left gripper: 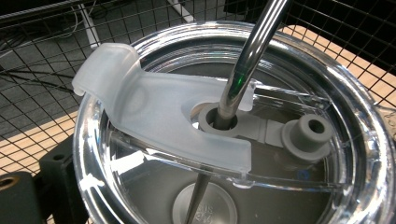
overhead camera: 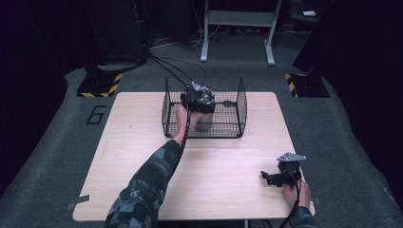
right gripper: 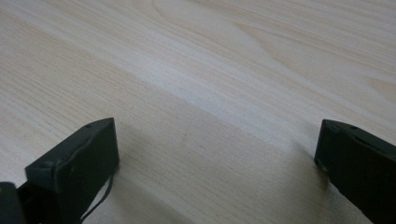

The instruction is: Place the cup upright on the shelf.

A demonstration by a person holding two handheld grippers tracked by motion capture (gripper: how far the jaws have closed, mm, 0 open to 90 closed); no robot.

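Your left arm is stretched forward across the table (overhead camera: 142,156), hand over the near wall of the wire basket (overhead camera: 241,102), with the left gripper (overhead camera: 198,97) inside it, right above the tumbler (overhead camera: 203,124). In the left gripper view the camera sits almost on top of the tumbler's clear lid (left gripper: 364,140): frosted flip tab (left gripper: 154,112) swung open, metal straw (left gripper: 247,60) passing through the grey grommet, a grey plug just beside it. One black jaw shows at the bottom left, beside the lid rim; the other is out of sight, so I can't tell how wide the left claw is or whether it grips anything. The tumbler stands upright in the basket, toward its near side. Basket mesh surrounds it on all sides, and the straw rises straight up past the camera. Your right gripper (overhead camera: 271,178) rests low at the table's near right corner, well apart from the basket, jaws spread wide, holding nothing, bare wood between them in the right gripper view.
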